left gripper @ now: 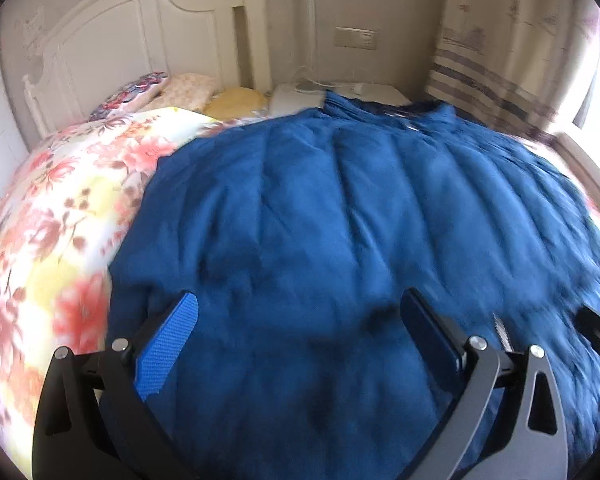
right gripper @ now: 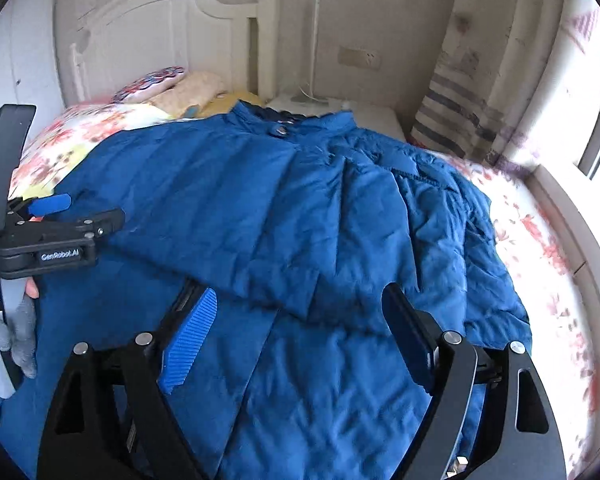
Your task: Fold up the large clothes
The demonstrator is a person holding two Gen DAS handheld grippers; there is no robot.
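A large blue quilted jacket [left gripper: 340,220] lies spread on the bed, its collar [right gripper: 280,126] towards the headboard. One sleeve [right gripper: 228,240] is folded across the body, as the right wrist view shows. My left gripper [left gripper: 300,312] hovers open over the jacket's near part, with nothing pinched between its fingers. My right gripper [right gripper: 298,300] also stands open just above the sleeve's end, its pads apart from the cloth. In the right wrist view the left gripper [right gripper: 80,210] shows at the left edge, held by a grey-gloved hand [right gripper: 16,340].
The bed has a floral cover [left gripper: 60,208], with pillows [left gripper: 180,88] against the white headboard [left gripper: 140,32]. A white bedside table [right gripper: 340,112] stands behind the collar. A striped curtain [right gripper: 460,112] and a bright window sill [right gripper: 572,216] are to the right.
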